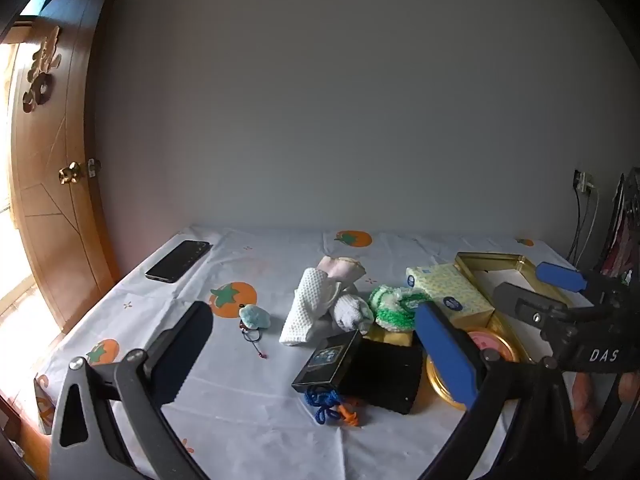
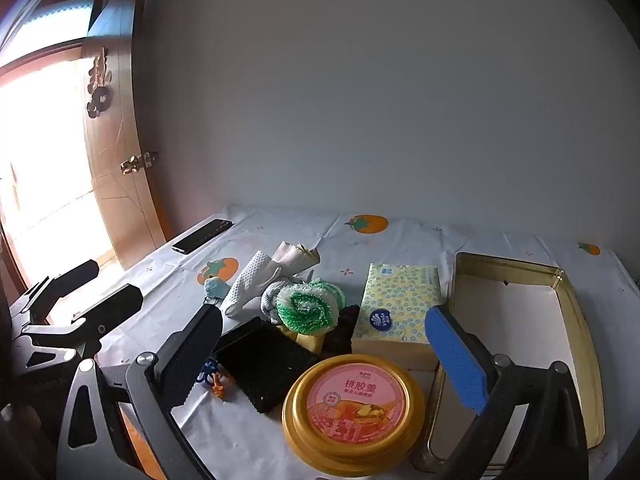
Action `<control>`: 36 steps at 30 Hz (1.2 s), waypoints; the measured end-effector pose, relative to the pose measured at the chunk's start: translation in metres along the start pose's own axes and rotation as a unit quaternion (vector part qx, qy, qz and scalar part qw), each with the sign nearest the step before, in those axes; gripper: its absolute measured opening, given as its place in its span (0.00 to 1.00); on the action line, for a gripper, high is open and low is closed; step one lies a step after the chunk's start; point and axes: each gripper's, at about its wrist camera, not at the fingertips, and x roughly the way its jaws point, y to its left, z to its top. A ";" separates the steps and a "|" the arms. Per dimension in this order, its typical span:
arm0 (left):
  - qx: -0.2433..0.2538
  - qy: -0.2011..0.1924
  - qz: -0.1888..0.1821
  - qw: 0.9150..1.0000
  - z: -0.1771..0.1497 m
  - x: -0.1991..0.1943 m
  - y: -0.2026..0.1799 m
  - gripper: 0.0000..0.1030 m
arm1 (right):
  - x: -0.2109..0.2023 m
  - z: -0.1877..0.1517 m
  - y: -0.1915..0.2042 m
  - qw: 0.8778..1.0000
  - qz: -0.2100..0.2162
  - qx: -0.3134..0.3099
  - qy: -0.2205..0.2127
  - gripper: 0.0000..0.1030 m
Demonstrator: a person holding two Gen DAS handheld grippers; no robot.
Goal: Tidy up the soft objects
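Observation:
A pile of soft things lies mid-table: a white waffle cloth (image 1: 306,312) (image 2: 250,284), a rolled green-and-white cloth (image 1: 394,306) (image 2: 310,306), a grey sock (image 1: 352,312), a black cloth (image 1: 386,376) (image 2: 266,364) and a small teal plush charm (image 1: 255,317) (image 2: 216,286). A yellow tissue pack (image 1: 450,294) (image 2: 398,308) lies beside an open gold tin (image 2: 516,320). My left gripper (image 1: 316,354) is open and empty above the table. My right gripper (image 2: 324,354) is open and empty, above a round gold can (image 2: 352,410).
A black phone (image 1: 179,260) (image 2: 203,236) lies at the table's far left. A small black box (image 1: 326,362) and a blue-orange cord (image 1: 332,408) (image 2: 214,380) lie by the black cloth. A wooden door (image 1: 48,184) stands to the left; a wall is behind.

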 end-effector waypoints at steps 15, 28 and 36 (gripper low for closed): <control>-0.002 0.002 -0.003 1.000 -0.001 0.002 0.000 1.00 | 0.001 -0.002 0.005 1.000 0.000 0.000 0.003 0.99; -0.002 0.003 -0.004 1.000 -0.004 0.001 0.002 1.00 | 0.000 -0.007 0.003 1.000 0.003 0.002 0.008 0.99; -0.003 0.003 -0.004 1.000 -0.005 0.001 0.003 1.00 | 0.000 -0.007 0.004 1.000 0.003 0.002 0.009 0.99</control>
